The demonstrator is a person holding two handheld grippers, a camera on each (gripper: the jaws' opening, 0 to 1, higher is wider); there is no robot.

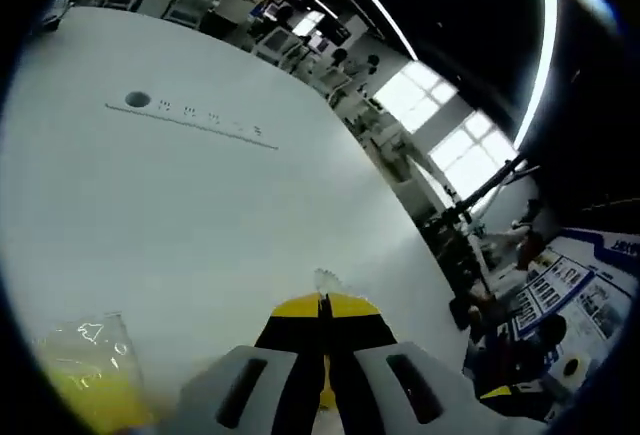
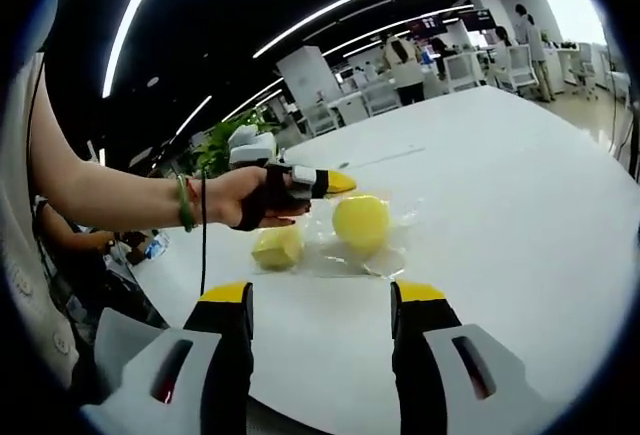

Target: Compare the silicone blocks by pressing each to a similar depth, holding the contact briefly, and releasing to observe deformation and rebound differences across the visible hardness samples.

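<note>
At centre frame, two yellow silicone blocks (image 2: 361,223) lay on a white table (image 2: 520,185). Right gripper (image 2: 322,300) gaped empty; left gripper (image 1: 322,307) was pinched closed, empty.

The left gripper view sits low and close over the white desk (image 1: 200,215), tilted, facing the far windows. The right gripper view looks from farther back across that desk — both share it and a yellow block (image 2: 361,223) in clear wrap.
</note>
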